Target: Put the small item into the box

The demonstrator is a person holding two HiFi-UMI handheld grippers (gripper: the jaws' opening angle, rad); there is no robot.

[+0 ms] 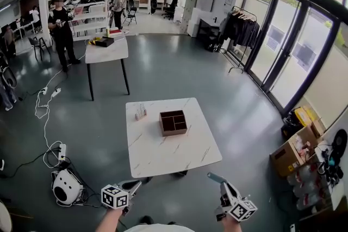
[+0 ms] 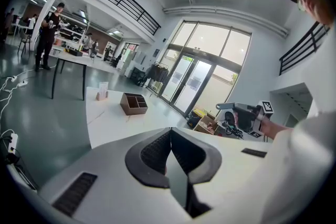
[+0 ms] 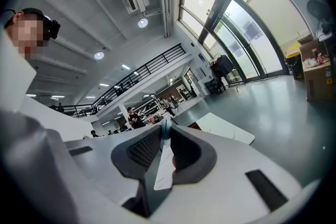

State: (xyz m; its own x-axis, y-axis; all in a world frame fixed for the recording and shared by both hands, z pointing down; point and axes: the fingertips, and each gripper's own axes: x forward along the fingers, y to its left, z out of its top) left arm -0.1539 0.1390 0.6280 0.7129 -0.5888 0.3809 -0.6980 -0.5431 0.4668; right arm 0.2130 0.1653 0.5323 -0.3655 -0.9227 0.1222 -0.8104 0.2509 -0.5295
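Observation:
A brown wooden box (image 1: 173,123) with several compartments stands near the middle of the white marble table (image 1: 185,155). A small pale item (image 1: 141,112) stands upright to the box's left, apart from it. The left gripper view shows the same box (image 2: 134,104) and small item (image 2: 102,91) far ahead. Both grippers hang short of the table's near edge, well away from either object. My left gripper (image 1: 135,185) (image 2: 170,131) is shut with nothing in it. My right gripper (image 1: 213,176) (image 3: 165,126) is also shut, its pale blue tips pressed together and pointing up and away.
A second white table (image 1: 106,51) with objects on it stands farther back, and a person (image 1: 61,30) is beside it. On the floor at left lie a round white device (image 1: 66,187) and cables (image 1: 46,117). Cardboard boxes (image 1: 296,152) and clutter sit at right; a clothes rack (image 1: 239,30) stands by the glass doors.

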